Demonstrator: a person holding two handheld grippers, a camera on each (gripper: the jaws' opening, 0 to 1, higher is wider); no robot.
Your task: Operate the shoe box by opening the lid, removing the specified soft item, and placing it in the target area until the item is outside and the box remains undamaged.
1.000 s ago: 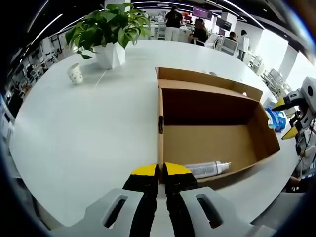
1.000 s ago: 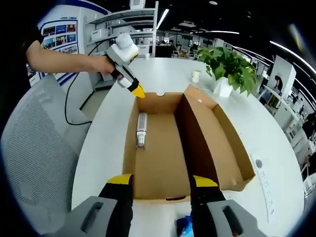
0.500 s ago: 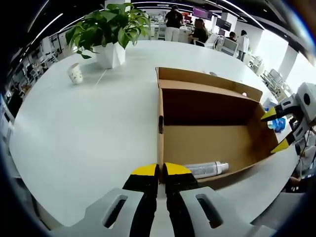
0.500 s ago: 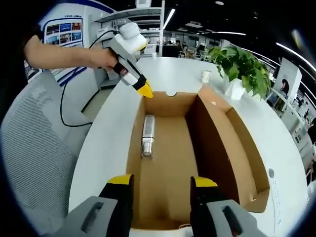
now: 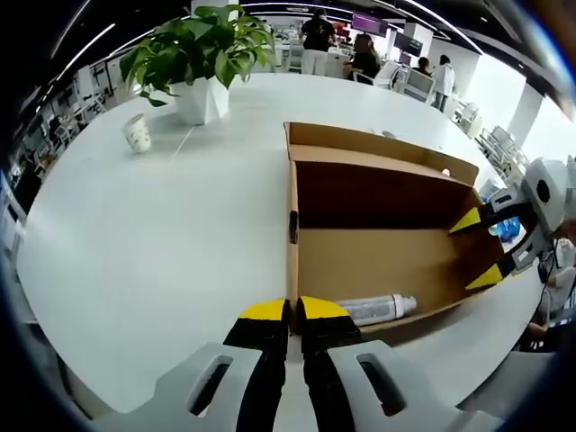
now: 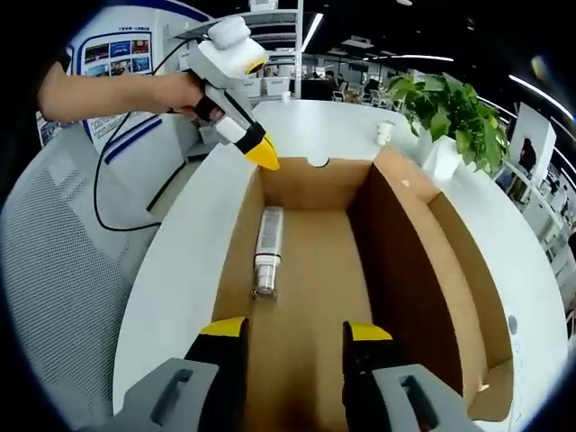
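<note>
We held the left gripper closed at the shoe box's near end wall — whether it pinched the cardboard we could not tell — while the right gripper hung open over the far end. The tube lay on the box floor along one side wall. Our worry: reaching low, an open jaw could catch that wall and crease it. The white table offered open room beside the box.
</note>
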